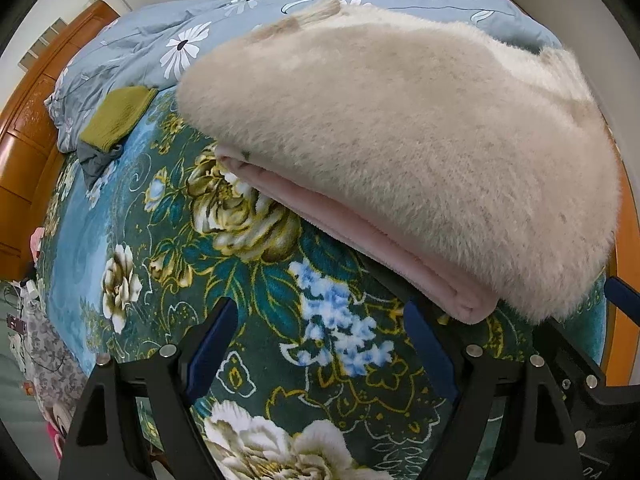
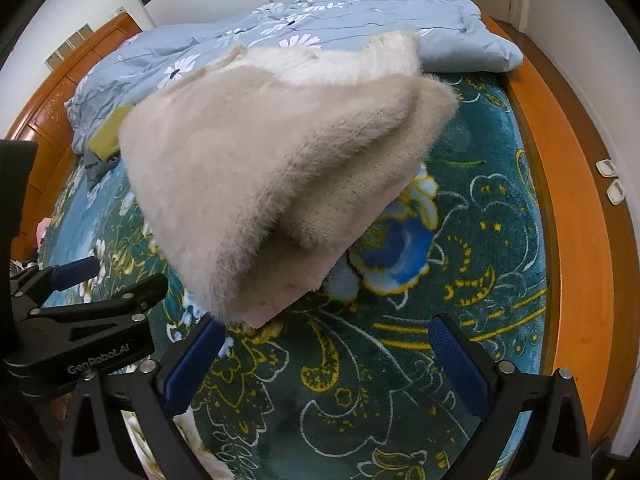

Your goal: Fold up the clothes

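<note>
Left wrist | left hand-held gripper (image 1: 320,344) spread, empty | right hand-held gripper (image 2: 332,344) spread, empty | folded fuzzy sweater (image 1: 400,152) beyond

Soft even light, fisheye-bowed edges

Home bedroom. Bed with orange-brown wooden frame (image 2: 576,216), covered by a teal plush floral blanket (image 2: 472,264). Crumpled light-blue daisy-print quilt (image 1: 240,12) at the far end. Orange-brown panelled wooden headboard or cabinet (image 1: 28,128) on the left, white walls behind. Folded cream fuzzy knit sweater (image 1: 400,152) on a folded pink fleece garment (image 1: 360,240); olive-green knit item (image 1: 116,116) nearby.
</note>
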Demonstrator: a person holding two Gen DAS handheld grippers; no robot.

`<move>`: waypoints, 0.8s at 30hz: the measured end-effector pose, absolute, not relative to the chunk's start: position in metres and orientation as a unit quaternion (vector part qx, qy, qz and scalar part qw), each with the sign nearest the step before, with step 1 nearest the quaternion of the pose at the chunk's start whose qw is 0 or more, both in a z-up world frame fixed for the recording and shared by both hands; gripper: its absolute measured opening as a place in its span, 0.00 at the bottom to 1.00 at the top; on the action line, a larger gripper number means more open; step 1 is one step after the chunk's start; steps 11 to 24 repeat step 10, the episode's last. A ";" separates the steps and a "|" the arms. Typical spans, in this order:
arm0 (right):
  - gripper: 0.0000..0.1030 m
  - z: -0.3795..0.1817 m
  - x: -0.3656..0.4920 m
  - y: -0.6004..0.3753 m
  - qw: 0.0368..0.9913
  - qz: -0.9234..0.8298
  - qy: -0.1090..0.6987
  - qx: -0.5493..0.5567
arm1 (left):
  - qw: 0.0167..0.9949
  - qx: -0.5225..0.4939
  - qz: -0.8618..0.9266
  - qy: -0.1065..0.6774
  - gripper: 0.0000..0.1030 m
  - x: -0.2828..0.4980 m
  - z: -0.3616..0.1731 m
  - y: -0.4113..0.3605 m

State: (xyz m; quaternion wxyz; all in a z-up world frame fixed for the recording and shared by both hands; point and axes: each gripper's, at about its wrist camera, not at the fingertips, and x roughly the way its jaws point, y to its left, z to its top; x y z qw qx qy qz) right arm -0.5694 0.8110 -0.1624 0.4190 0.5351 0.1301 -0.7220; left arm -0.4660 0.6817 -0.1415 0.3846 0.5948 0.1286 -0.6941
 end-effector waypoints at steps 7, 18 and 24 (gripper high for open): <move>1.00 -0.160 -0.567 0.811 0.421 -0.722 0.137 0.531 | 0.386 0.589 -0.697 0.136 0.83 -0.463 -0.136 0.681; 1.00 -0.157 -0.566 0.810 0.424 -0.724 0.139 0.527 | 0.382 0.585 -0.702 0.138 0.83 -0.463 -0.134 0.682; 1.00 -0.157 -0.566 0.810 0.424 -0.724 0.139 0.527 | 0.382 0.585 -0.702 0.138 0.83 -0.463 -0.134 0.682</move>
